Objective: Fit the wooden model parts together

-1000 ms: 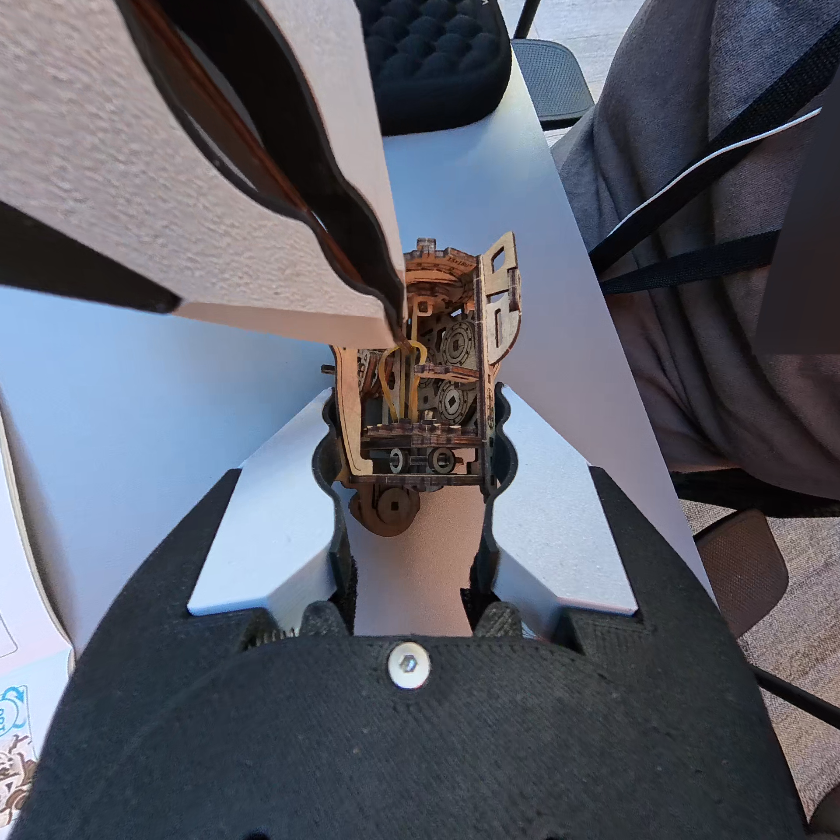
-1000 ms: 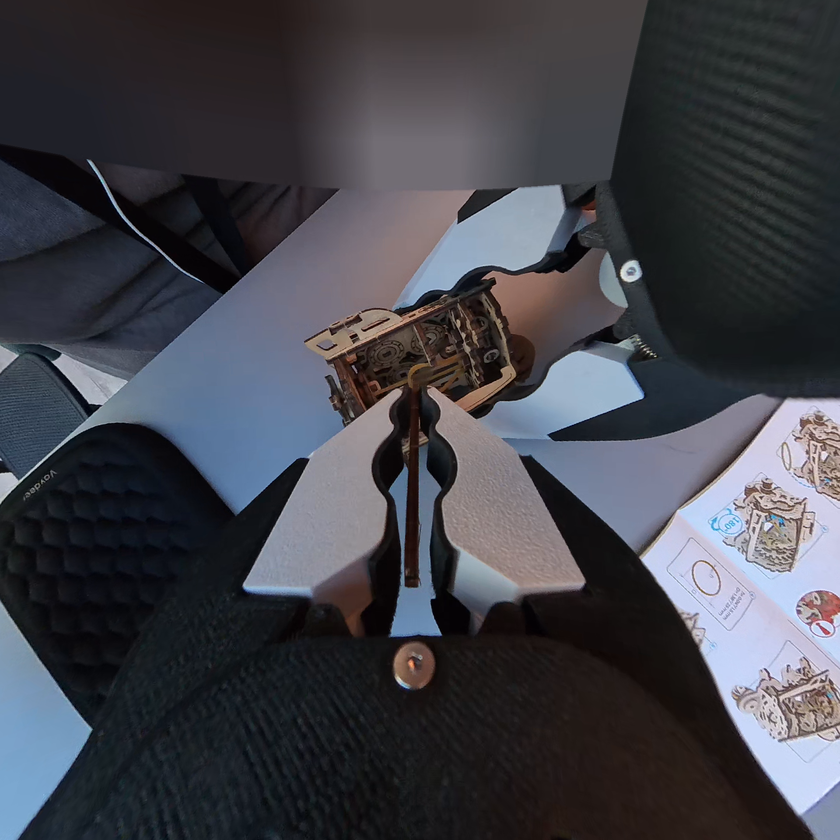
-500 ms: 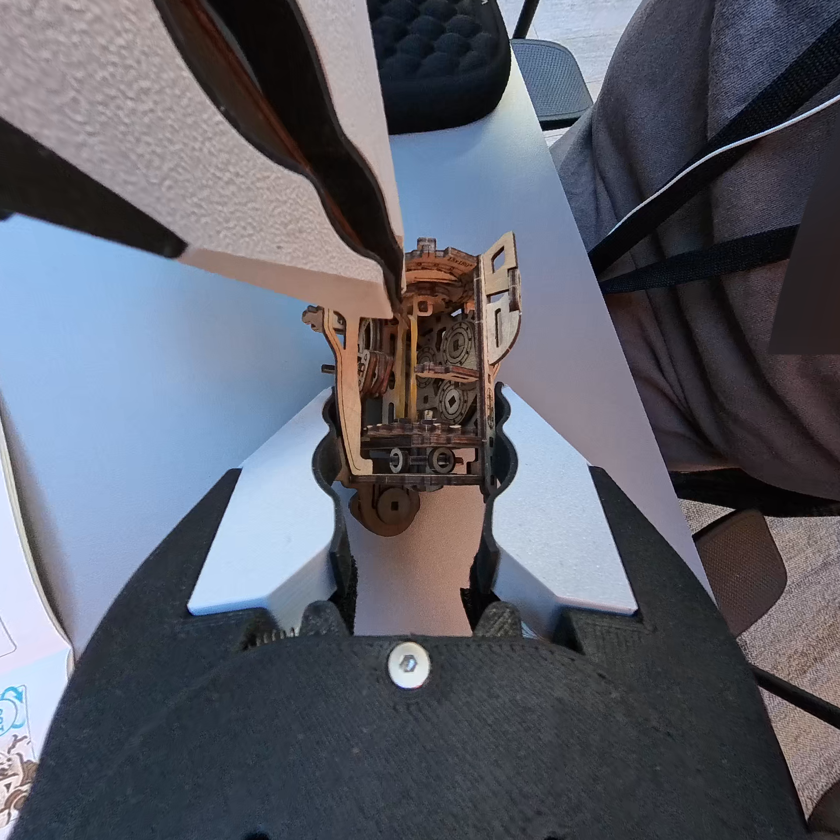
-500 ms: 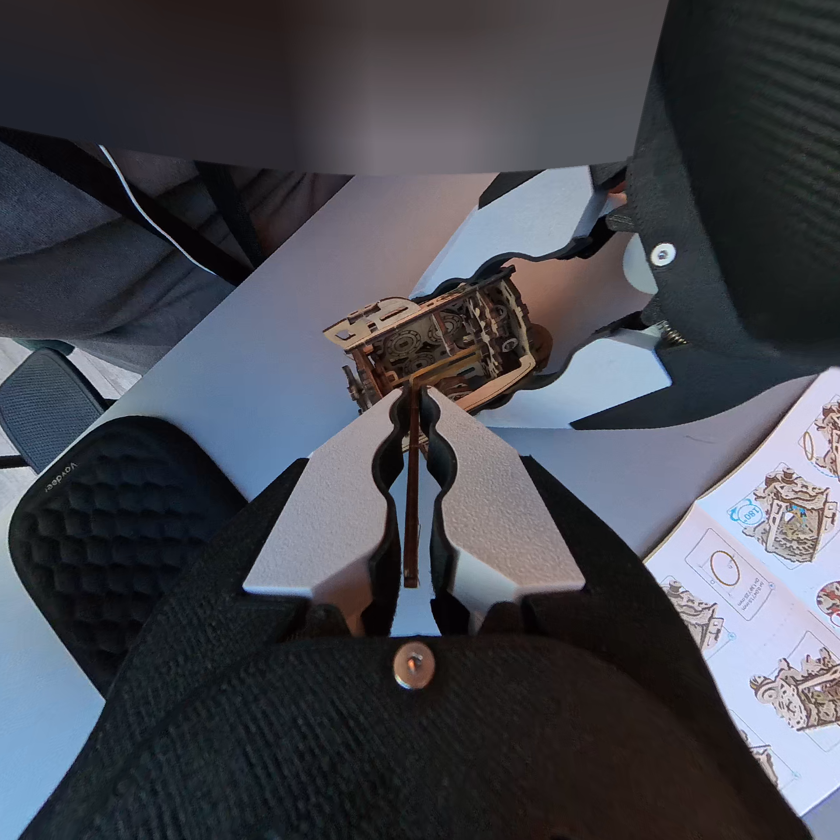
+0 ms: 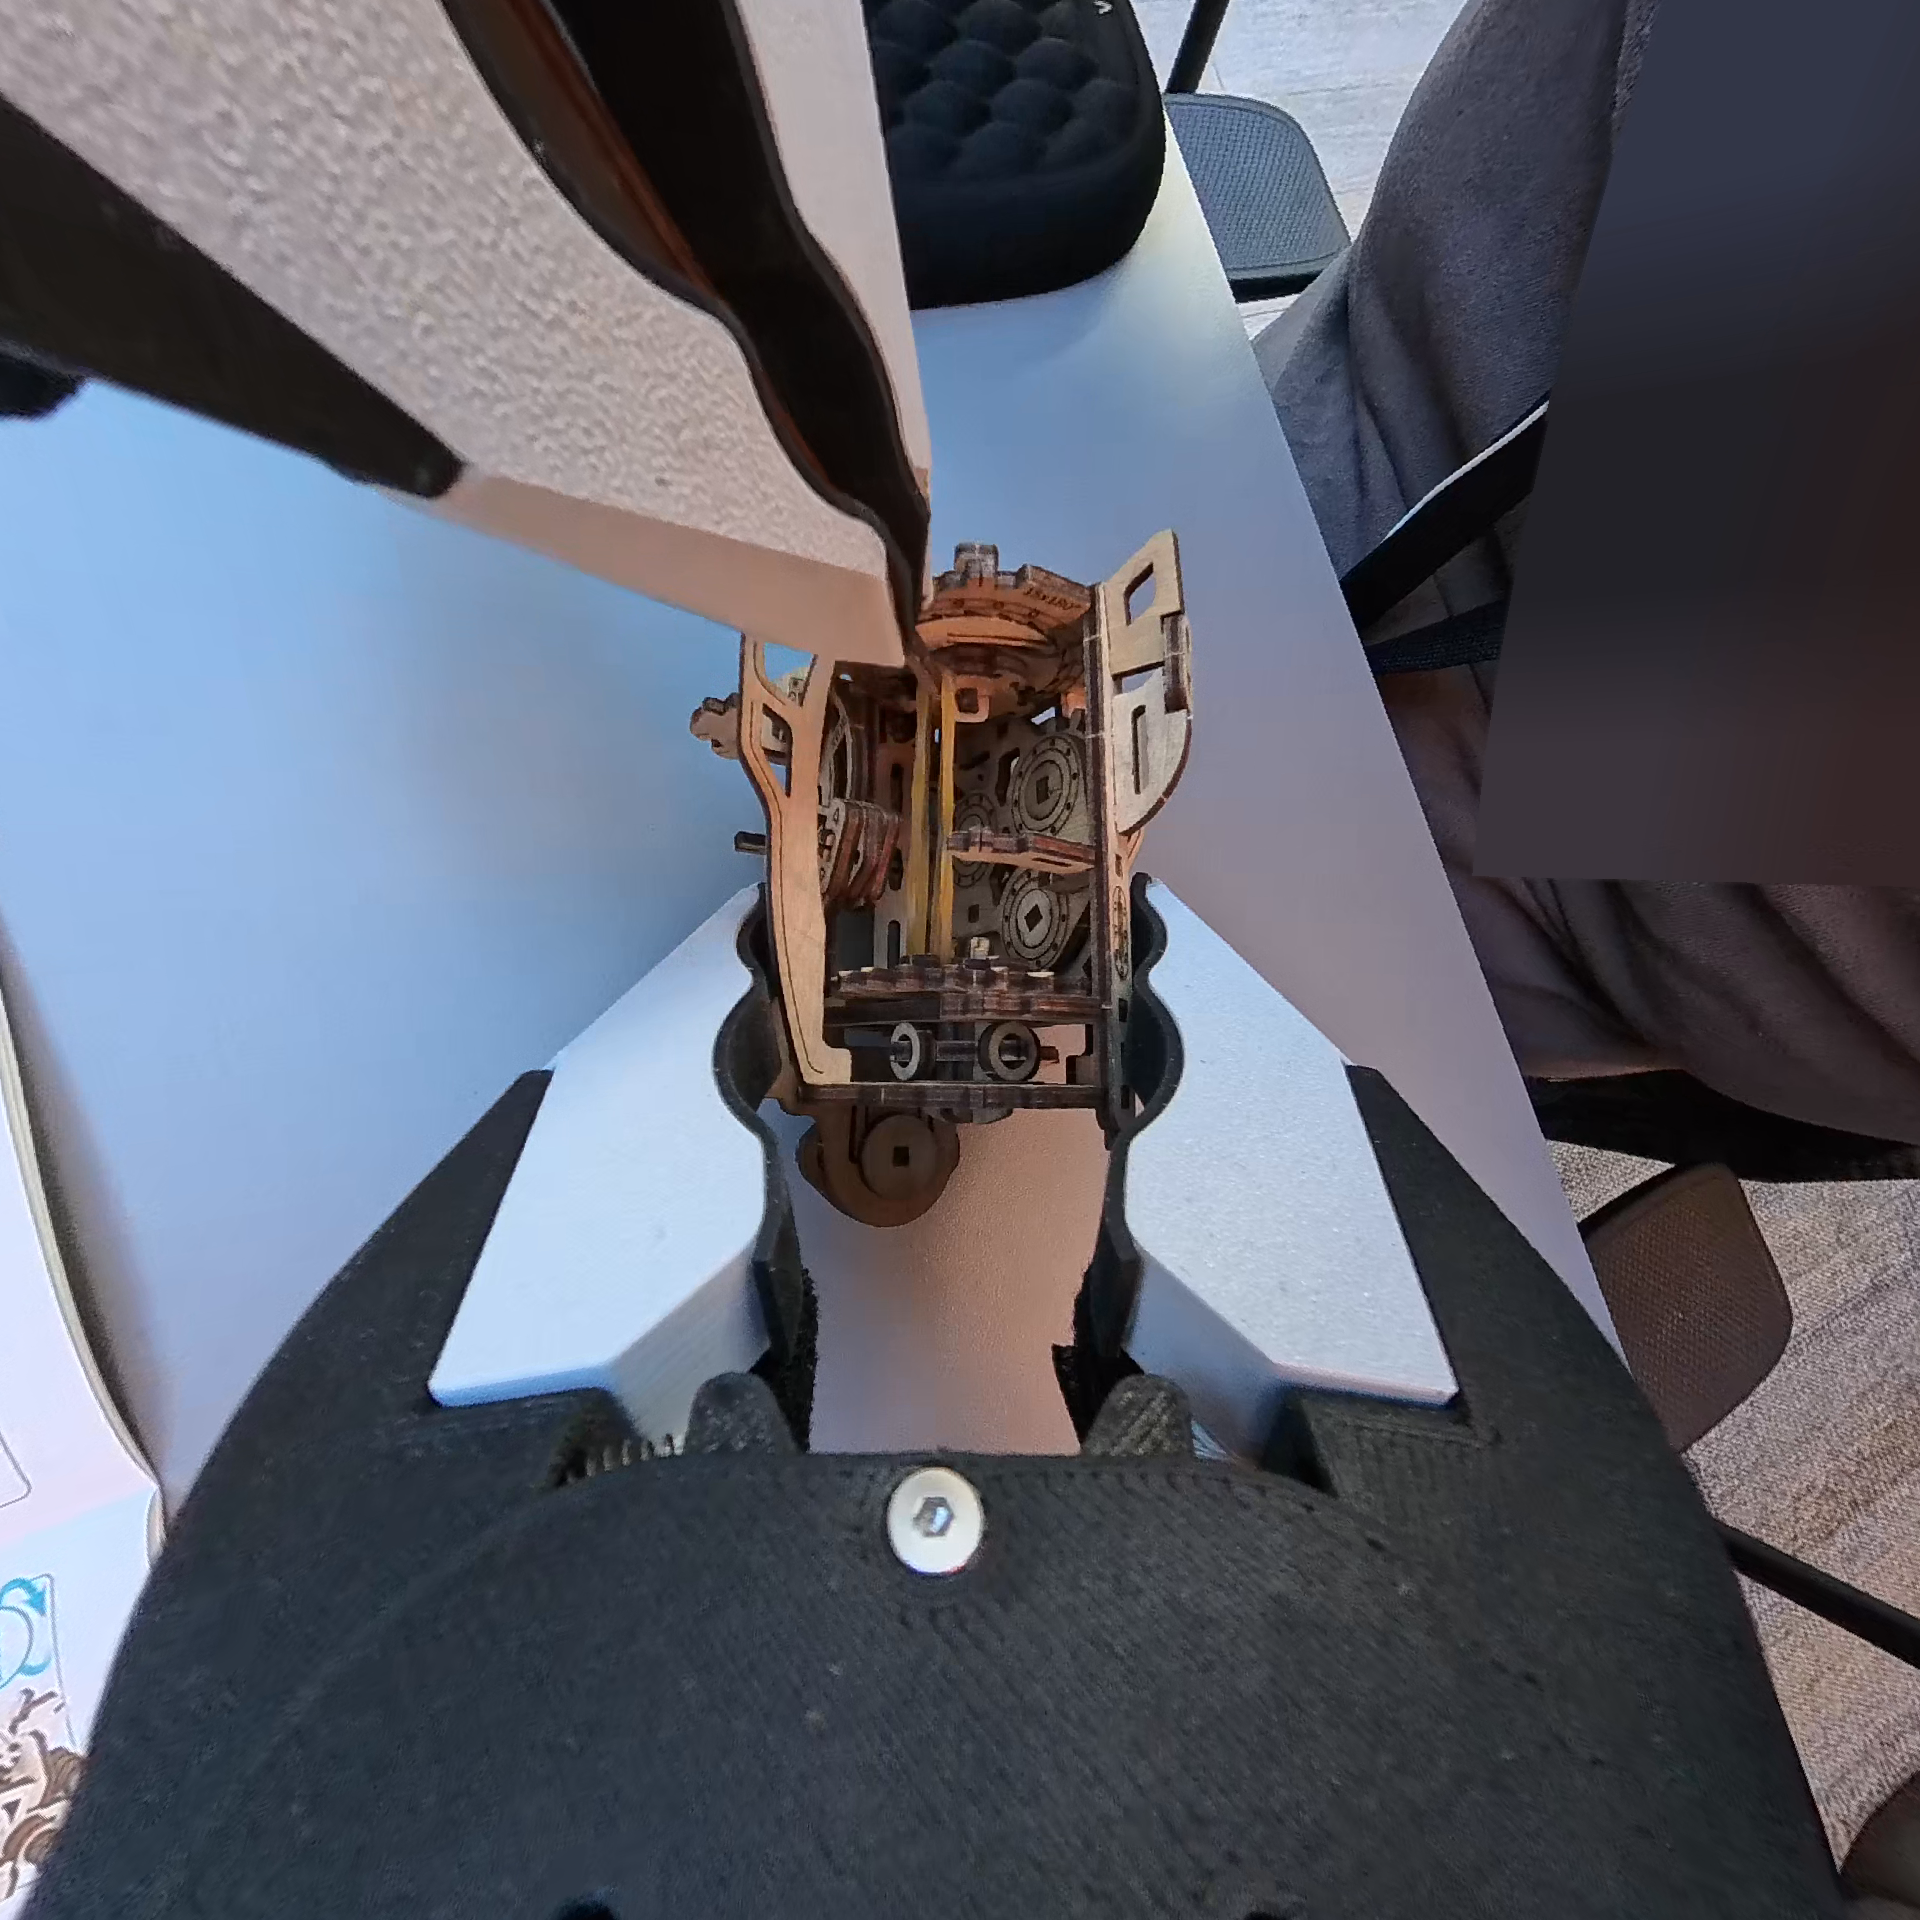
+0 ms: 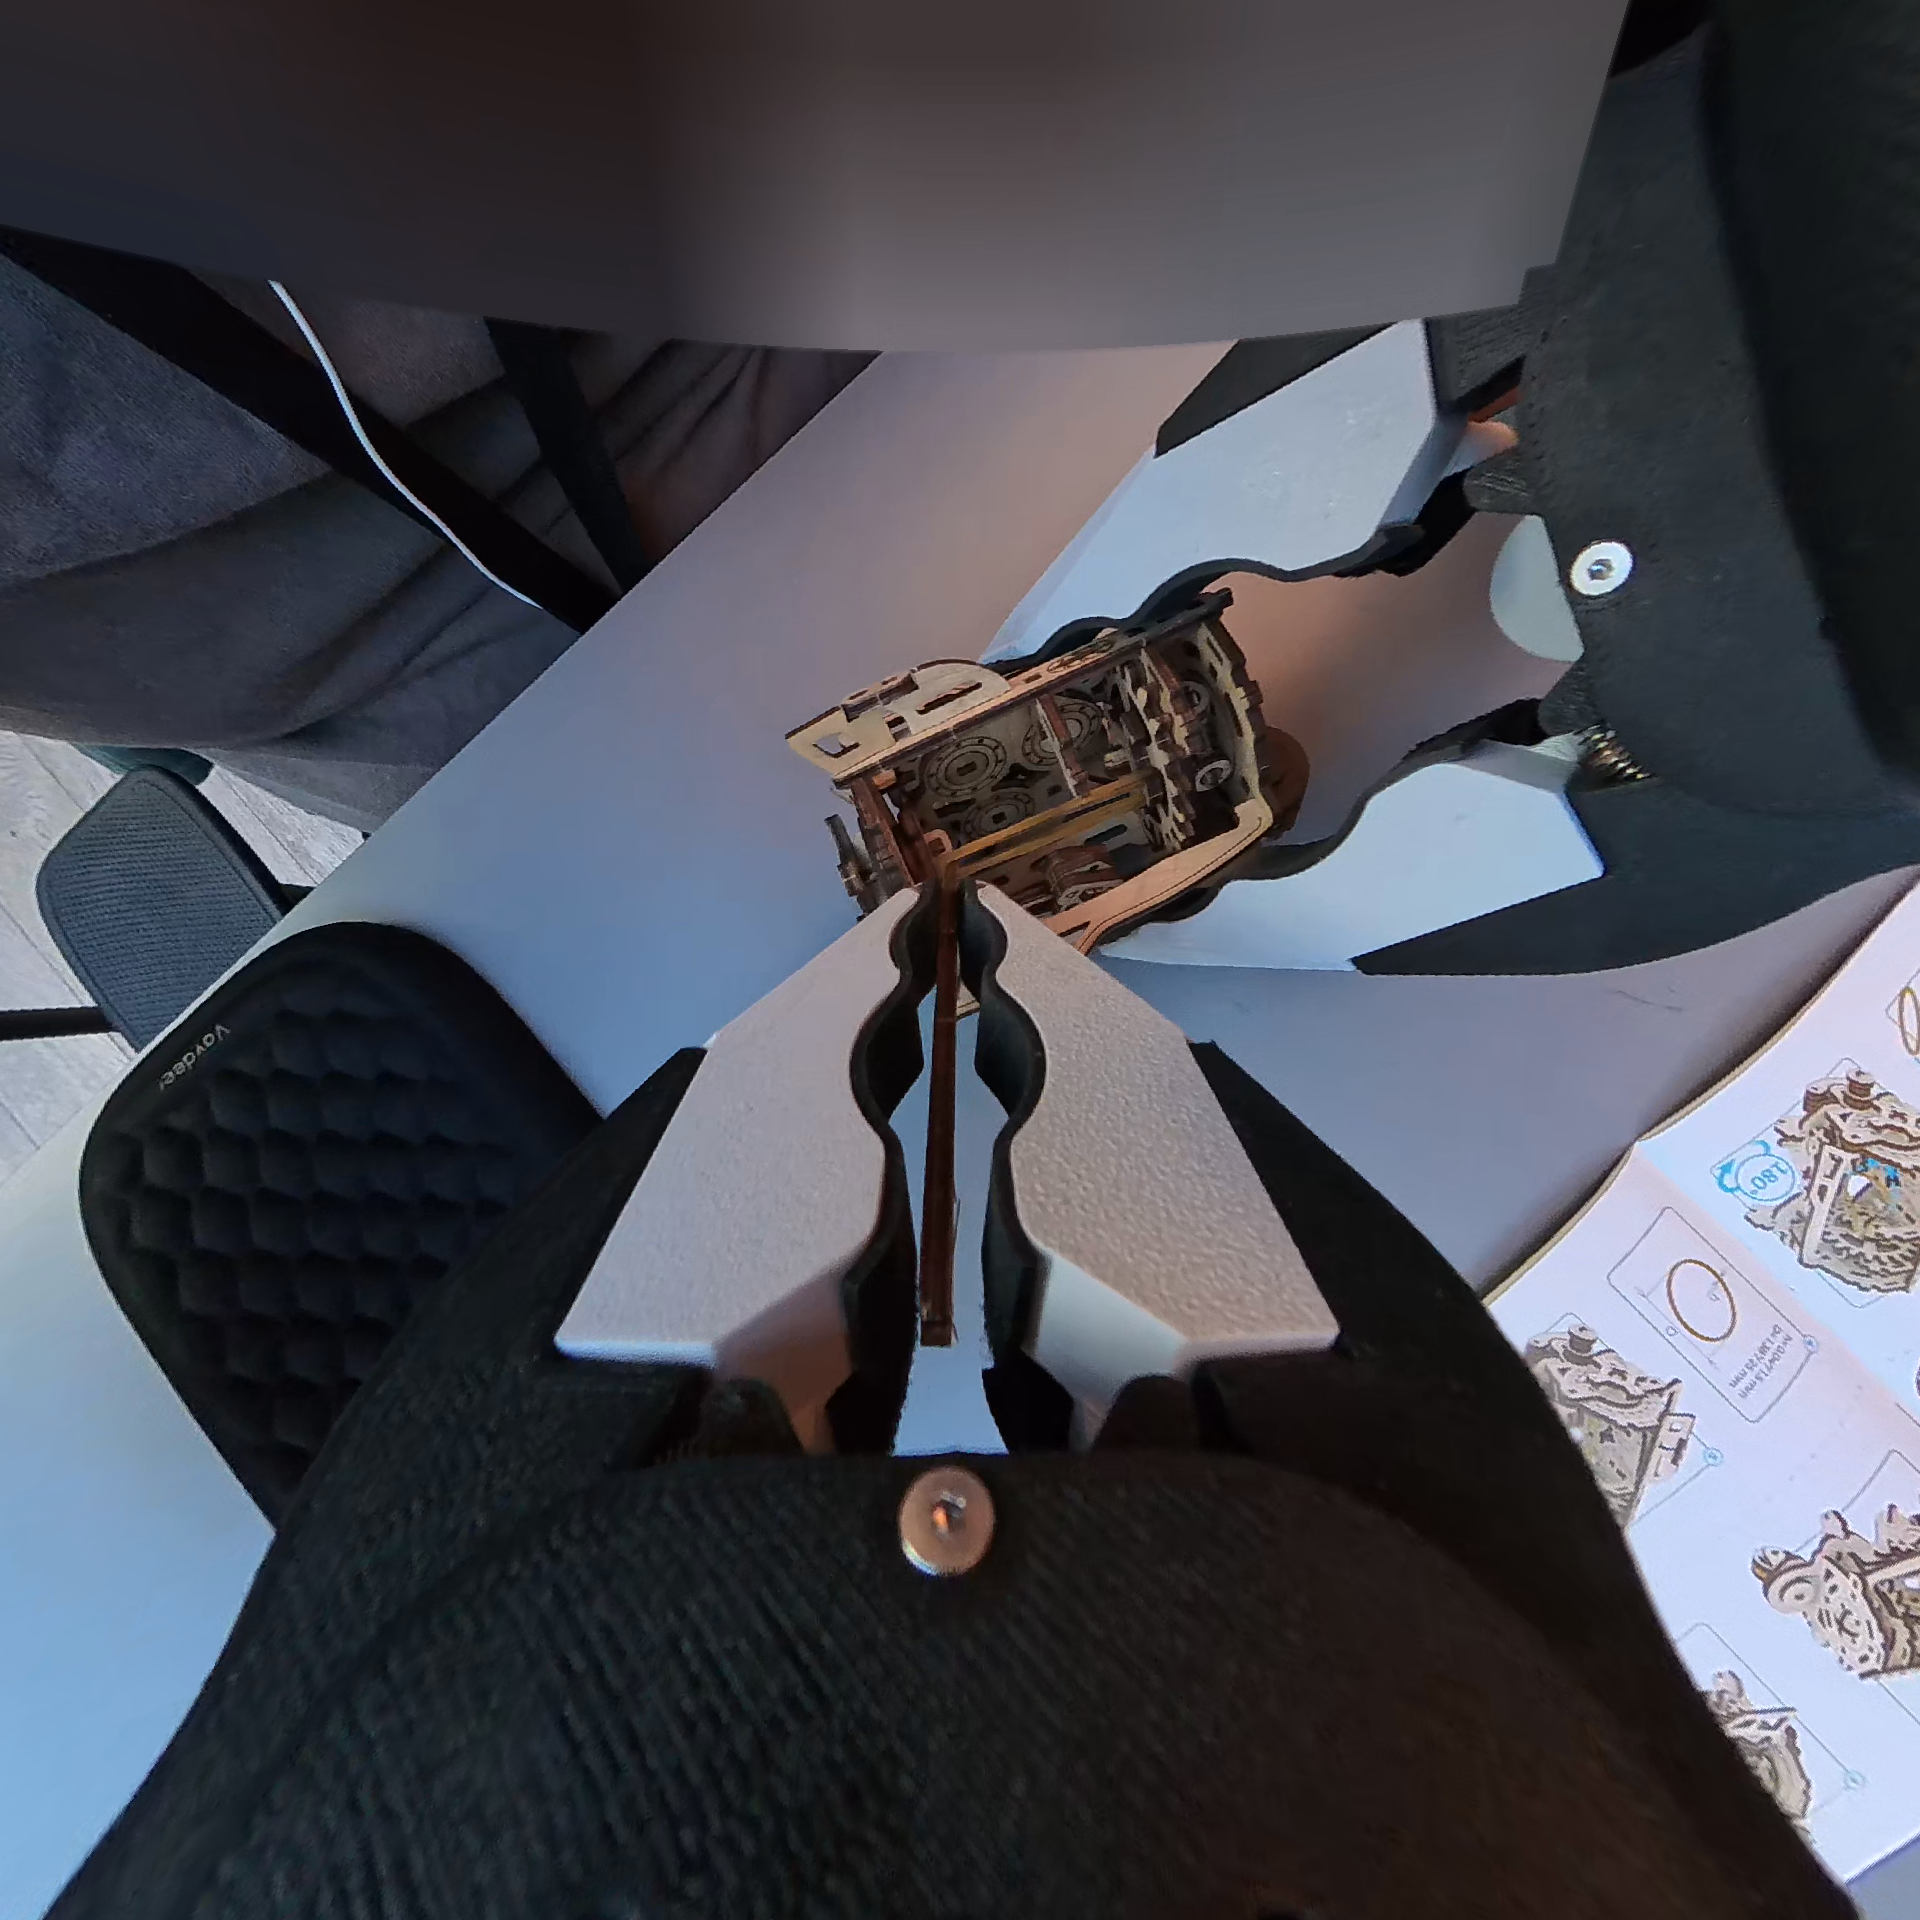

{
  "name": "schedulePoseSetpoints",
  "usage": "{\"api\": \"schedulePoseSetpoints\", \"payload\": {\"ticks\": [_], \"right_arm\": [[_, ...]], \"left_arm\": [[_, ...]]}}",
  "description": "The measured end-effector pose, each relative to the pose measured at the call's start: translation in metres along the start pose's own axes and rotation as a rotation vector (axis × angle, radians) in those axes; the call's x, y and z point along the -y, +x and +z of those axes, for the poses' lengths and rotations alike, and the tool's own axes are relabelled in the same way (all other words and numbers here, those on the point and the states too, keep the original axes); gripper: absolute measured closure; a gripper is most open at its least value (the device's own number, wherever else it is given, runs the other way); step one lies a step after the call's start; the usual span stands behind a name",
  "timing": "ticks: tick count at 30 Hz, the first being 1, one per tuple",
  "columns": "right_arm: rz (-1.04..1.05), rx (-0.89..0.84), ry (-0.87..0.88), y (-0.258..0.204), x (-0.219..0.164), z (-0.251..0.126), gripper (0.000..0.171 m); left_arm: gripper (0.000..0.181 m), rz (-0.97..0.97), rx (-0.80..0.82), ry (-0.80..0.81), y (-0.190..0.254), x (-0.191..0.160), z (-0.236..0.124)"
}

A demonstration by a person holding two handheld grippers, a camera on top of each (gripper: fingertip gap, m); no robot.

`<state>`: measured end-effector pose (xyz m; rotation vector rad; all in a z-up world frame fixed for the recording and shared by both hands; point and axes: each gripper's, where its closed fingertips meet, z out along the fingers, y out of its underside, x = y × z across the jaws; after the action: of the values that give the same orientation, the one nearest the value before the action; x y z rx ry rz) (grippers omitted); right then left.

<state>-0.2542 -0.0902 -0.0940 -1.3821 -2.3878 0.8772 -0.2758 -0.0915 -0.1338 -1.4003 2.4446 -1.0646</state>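
Note:
A small wooden gear model [image 5: 966,852] lies on its side on the white table [image 5: 312,831]. My left gripper [image 5: 945,904] is shut on it, one finger on each side wall. My right gripper [image 6: 940,896] is shut on a thin dark wooden stick [image 6: 938,1143]. The stick's tip is at the model's [image 6: 1039,790] open end. A yellow rubber band [image 5: 930,831] runs straight and taut inside the model up to that tip. In the left wrist view the right gripper [image 5: 909,613] comes in from the upper left. In the right wrist view the left gripper [image 6: 1049,800] comes in from the upper right.
A black quilted cushion [image 6: 312,1143] lies on the table beside my right gripper. An open instruction booklet [image 6: 1714,1351] lies at the right. A person in grey clothing [image 5: 1558,623] sits at the table's edge, with a chair [image 5: 1683,1299] below. The tips of one gripper are about 5 cm away from the tips of the other.
The rubber band was a slack loop one second ago and is now pulled straight. My right gripper has drawn back along the model with the stick. My left gripper has held still.

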Motion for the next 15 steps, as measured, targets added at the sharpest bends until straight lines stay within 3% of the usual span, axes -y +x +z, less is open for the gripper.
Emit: {"api": "schedulePoseSetpoints", "payload": {"ticks": [15], "right_arm": [[0.017,0.033,-0.064,-0.0031,-0.0045,-0.0011,0.170]], "left_arm": [[0.117,0.006,0.003,-0.005,-0.0003,0.0003,0.0008]]}}
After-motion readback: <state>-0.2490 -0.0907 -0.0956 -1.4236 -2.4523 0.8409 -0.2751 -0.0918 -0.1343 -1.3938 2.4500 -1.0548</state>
